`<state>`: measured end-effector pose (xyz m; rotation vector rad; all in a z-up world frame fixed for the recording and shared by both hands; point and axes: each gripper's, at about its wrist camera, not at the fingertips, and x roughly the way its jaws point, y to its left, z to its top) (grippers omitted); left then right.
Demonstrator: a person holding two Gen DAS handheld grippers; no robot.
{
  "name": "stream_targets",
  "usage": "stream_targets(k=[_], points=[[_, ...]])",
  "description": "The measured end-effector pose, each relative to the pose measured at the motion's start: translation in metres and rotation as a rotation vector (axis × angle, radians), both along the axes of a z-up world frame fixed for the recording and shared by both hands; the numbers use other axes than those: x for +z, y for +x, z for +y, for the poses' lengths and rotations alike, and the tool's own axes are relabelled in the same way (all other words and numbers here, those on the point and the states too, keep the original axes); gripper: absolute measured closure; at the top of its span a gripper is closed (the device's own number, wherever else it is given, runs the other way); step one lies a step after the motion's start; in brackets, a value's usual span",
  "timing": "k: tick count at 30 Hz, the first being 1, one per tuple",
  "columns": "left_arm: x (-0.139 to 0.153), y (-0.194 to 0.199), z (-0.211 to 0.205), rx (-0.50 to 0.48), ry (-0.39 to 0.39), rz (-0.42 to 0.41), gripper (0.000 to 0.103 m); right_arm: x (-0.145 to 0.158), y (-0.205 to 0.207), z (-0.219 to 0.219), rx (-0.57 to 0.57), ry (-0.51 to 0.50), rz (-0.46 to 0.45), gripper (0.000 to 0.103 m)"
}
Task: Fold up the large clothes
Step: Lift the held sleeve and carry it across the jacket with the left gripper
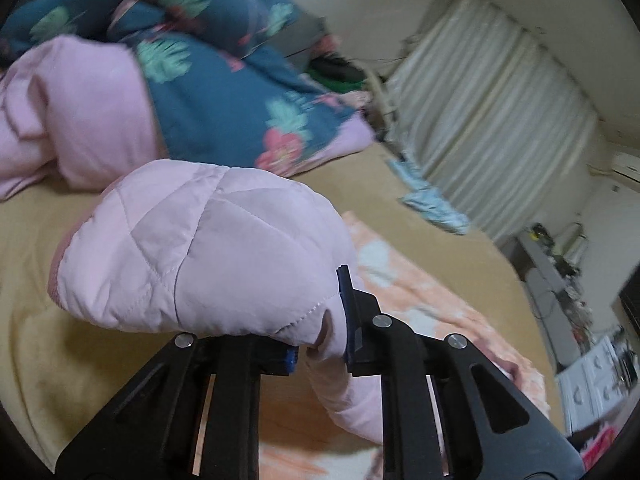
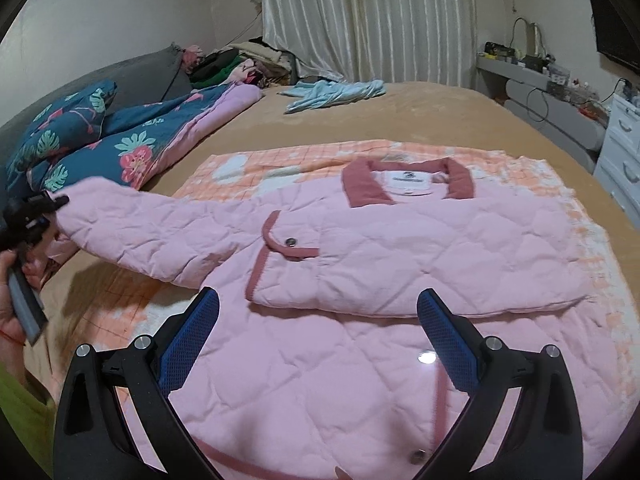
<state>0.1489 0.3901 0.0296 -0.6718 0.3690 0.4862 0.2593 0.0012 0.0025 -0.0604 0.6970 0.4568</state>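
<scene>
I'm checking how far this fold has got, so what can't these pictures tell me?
- Right wrist view: pink jacket hem cut off by the bottom edge.
- Left wrist view: left hand-held gripper pads buried in the sleeve.
- Both views: desk clutter too small, blurred.

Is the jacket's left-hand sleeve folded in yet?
Not yet: the left gripper holds that sleeve stretched outward, off the jacket body.

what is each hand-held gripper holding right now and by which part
The left hand-held gripper is shut on the pink quilted jacket, pinching its sleeve at the cuff end. The right hand-held gripper is open above the jacket, holding nothing.
</scene>
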Motion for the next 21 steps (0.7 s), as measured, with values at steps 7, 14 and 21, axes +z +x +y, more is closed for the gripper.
stream_targets(k=[7, 14, 21], points=[[0.038, 0.003, -0.052, -0.102, 0.061, -0.044, 0.095, 0.029, -0.012, -0.045, -0.036, 0.050, -0.017, 0.004], [0.066, 0.013, -0.098, -0.175, 0.101, -0.042, 0.096, 0.041, -0.030, -0.077, -0.083, 0.060, -0.048, 0.004], [0.089, 0.020, -0.146, -0.246, 0.180, -0.031, 0.096, 0.042, -0.040, -0.119, -0.162, 0.100, -0.045, 0.004]])
